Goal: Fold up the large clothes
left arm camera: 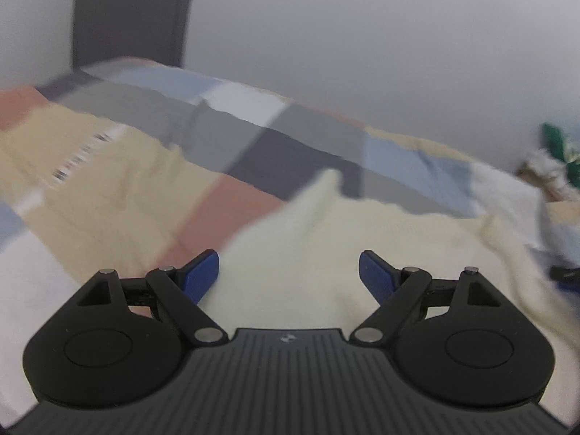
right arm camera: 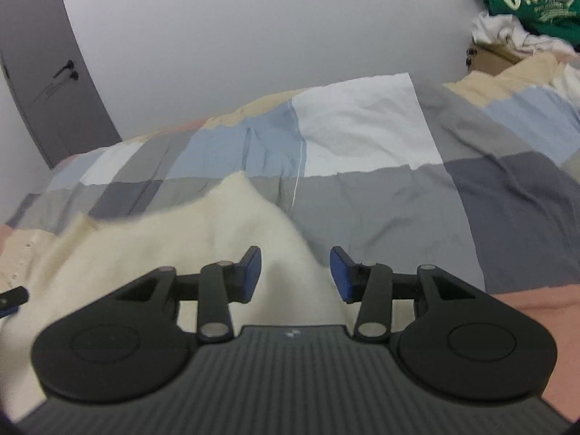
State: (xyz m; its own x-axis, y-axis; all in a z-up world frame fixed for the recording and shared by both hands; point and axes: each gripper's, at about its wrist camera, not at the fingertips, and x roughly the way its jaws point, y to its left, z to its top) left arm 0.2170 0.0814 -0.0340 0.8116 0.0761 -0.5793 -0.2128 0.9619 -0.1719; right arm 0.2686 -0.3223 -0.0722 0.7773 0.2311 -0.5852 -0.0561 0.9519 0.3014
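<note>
A cream garment (left arm camera: 344, 239) lies rumpled on a patchwork bedspread (left arm camera: 290, 137), with one corner pointing up toward the far side. My left gripper (left arm camera: 288, 272) hovers over it, jaws wide open, the cloth below and between the blue pads (left arm camera: 201, 275) without being pinched. In the right wrist view the same cream garment (right arm camera: 181, 246) rises in a ridge between the fingers of my right gripper (right arm camera: 295, 272). Its jaws stand partly open. The left pad (right arm camera: 250, 272) is against the fabric, and a sliver of grey bedding shows beside the right pad.
The bedspread (right arm camera: 398, 199) of grey, blue, white, tan and pink squares covers the whole bed. A pile of clothes (right arm camera: 525, 11), green on top, sits at the far right on a cardboard box. A grey door (right arm camera: 43, 90) stands at the left behind the bed.
</note>
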